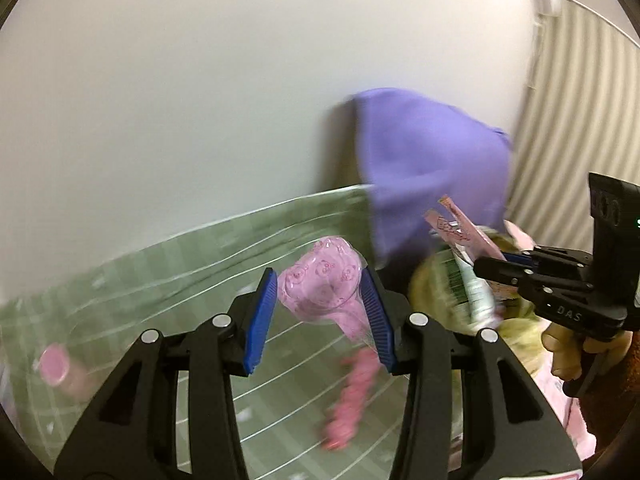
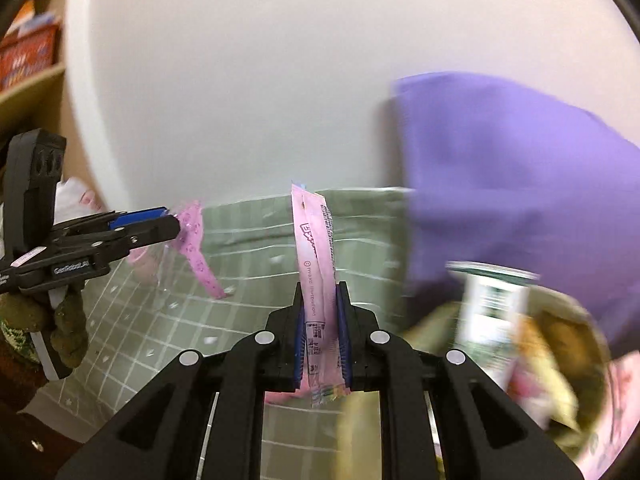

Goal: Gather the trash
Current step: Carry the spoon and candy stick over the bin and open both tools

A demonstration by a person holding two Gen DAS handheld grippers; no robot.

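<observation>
My left gripper (image 1: 320, 284) is shut on a pink clear plastic blister wrapper (image 1: 320, 280) and holds it above the green grid mat (image 1: 160, 276). It also shows in the right wrist view (image 2: 176, 224) with the wrapper (image 2: 192, 240) hanging from it. My right gripper (image 2: 320, 300) is shut on a long pink sachet wrapper (image 2: 314, 256) that stands upright between the pads. In the left wrist view the right gripper (image 1: 480, 264) holds the sachet (image 1: 460, 232) over an open bin (image 1: 440, 280) holding trash, a white-and-green package (image 1: 472, 284) among it.
A purple cloth or bag (image 1: 432, 168) hangs behind the bin, against the white wall. A pink lid-like item (image 1: 54, 368) and a pink crumpled piece (image 1: 352, 396) lie on the mat. A shelf with boxes (image 2: 28, 52) is at the far left.
</observation>
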